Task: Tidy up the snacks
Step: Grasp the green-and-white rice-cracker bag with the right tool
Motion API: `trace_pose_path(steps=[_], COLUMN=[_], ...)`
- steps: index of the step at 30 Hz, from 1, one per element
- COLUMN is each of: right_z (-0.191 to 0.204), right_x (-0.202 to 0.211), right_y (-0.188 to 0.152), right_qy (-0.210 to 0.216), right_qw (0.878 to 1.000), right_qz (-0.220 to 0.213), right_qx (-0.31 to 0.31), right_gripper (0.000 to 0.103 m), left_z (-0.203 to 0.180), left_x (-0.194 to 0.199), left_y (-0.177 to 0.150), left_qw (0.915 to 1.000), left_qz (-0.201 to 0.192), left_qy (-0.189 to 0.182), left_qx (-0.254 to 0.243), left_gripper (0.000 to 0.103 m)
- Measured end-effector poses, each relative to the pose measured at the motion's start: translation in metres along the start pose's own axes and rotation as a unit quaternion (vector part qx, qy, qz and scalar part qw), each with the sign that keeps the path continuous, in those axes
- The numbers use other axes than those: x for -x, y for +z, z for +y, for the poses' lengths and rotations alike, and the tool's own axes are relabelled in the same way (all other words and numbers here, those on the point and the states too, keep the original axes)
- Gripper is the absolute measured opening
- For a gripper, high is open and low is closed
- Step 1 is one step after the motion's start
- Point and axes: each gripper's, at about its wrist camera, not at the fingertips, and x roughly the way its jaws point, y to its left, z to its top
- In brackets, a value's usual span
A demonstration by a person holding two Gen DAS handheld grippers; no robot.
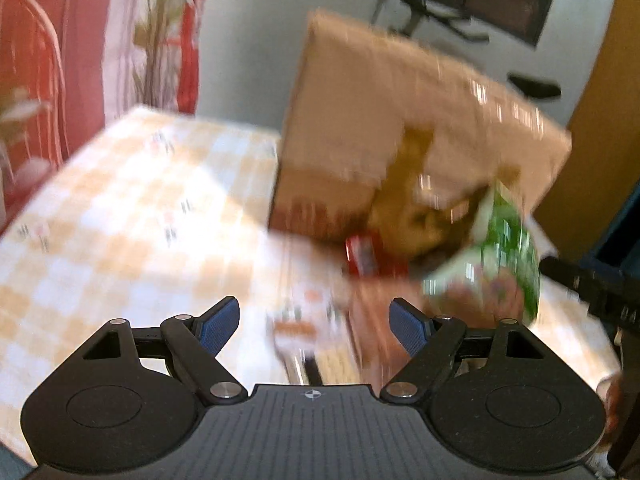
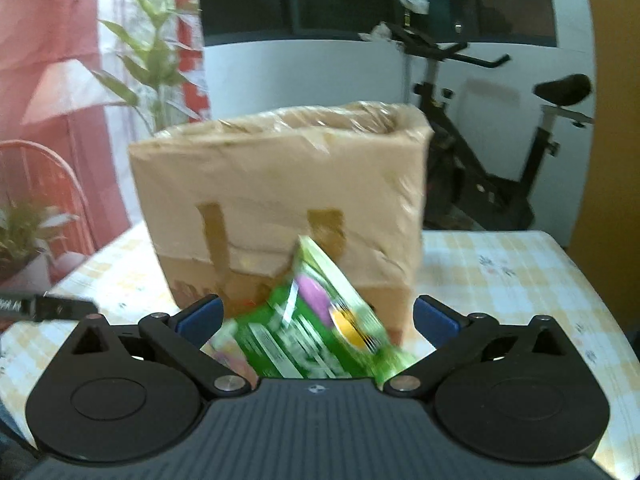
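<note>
Snack packet, green, sits tilted between the spread fingers of the right gripper, pads apparently not pressing it, just in front of the cardboard box on the checked table. The left gripper is spread and empty. Best to close squarely on the packet's middle before lifting.

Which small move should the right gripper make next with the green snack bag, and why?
Probably close the right gripper on the green snack bag. Its jaws are wide open, the bag lies loose between them, and it is not yet in the cardboard box behind it on the table.
</note>
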Motion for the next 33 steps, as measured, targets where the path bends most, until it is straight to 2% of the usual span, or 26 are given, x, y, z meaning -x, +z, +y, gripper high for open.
trace_pose_path(steps=[3, 7, 11, 16, 20, 26, 27, 30, 33], right_z=[-0.001, 0.001, 0.001, -0.003, -0.001, -0.002, -0.002, -0.001, 0.001], right_x=[0.003, 0.000, 0.002, 0.001, 0.000, -0.001, -0.002, -0.003, -0.002], right_y=[-0.016, -0.025, -0.025, -0.023, -0.024, -0.025, -0.026, -0.026, -0.026], right_qy=[-0.010, 0.000, 0.001, 0.000, 0.002, -0.002, -0.002, 0.005, 0.013], right_qw=[1.000, 0.999, 1.000, 0.999, 0.999, 0.999, 0.999, 0.999, 0.999], right_qz=[0.006, 0.036, 0.026, 0.027, 0.030, 0.033, 0.035, 0.037, 0.039], right_qx=[-0.011, -0.013, -0.014, -0.025, -0.024, -0.025, -0.025, -0.021, -0.015], right_gripper=[0.103, 0.103, 0.103, 0.103, 0.102, 0.101, 0.101, 0.100, 0.100], left_z=[0.002, -0.002, -0.009, -0.017, -0.014, -0.018, -0.018, -0.013, -0.003], left_x=[-0.011, -0.021, -0.028, -0.039, -0.047, -0.049, -0.049, -0.046, -0.042], left_y=[-0.009, -0.016, -0.022, -0.031, -0.033, -0.031, -0.031, -0.030, -0.025], left_qw=[0.9994, 0.9985, 0.9970, 0.9953, 0.9939, 0.9939, 0.9942, 0.9949, 0.9955], left_qz=[0.033, 0.054, 0.076, 0.093, 0.109, 0.105, 0.101, 0.089, 0.080], left_qy=[-0.002, -0.005, -0.010, -0.004, 0.003, 0.009, 0.014, 0.040, 0.050], left_qx=[0.005, -0.003, -0.011, -0.027, -0.018, -0.033, -0.034, -0.026, 0.001], left_gripper=[0.083, 0.083, 0.083, 0.083, 0.080, 0.081, 0.079, 0.054, 0.053])
